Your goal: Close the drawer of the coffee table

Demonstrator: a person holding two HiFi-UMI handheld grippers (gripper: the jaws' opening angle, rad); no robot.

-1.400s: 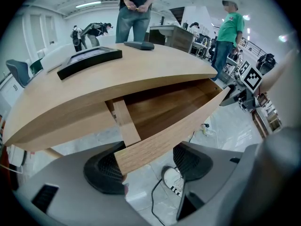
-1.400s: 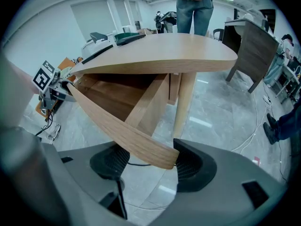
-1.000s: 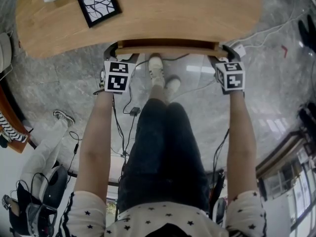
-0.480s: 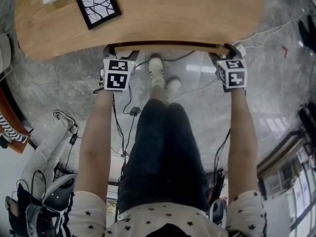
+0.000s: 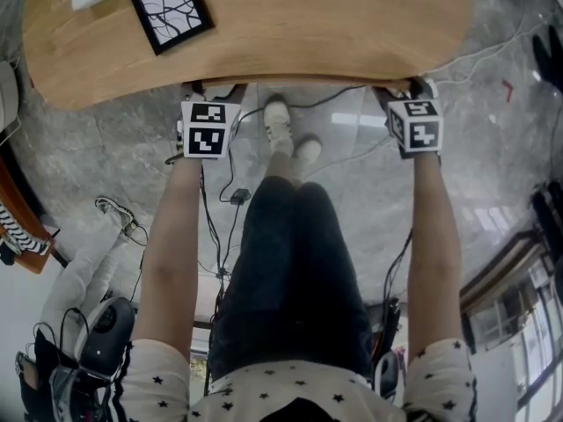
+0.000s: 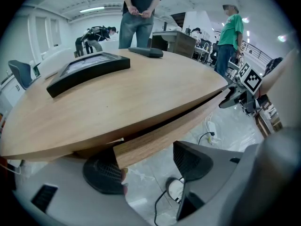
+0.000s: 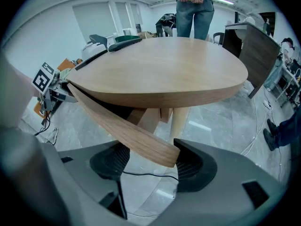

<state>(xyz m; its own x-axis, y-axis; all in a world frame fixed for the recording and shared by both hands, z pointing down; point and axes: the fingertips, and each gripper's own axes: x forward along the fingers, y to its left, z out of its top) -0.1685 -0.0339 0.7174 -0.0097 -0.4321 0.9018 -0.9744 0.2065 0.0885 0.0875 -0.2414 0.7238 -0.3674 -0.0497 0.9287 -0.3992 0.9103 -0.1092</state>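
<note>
At twelve o'clock, the drawer [image 7: 123, 126] sits almost wholly under the tabletop [image 5: 308, 33], with a thin dark gap showing. The left tongs [image 6: 146, 173] and right tongs [image 7: 150, 166], spread wide and clamping nothing, straddle its front's ends. Only a short final push seems left.

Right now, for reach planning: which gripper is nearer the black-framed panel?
Left. The left gripper meets the drawer nearest the panel; the right gripper is at its opposite end.

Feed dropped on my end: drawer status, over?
Left tongs open at one end of drawer front, right tongs open at other. Drawer front tucked under coffee table top, nearly shut. No obstruction visible.
</note>
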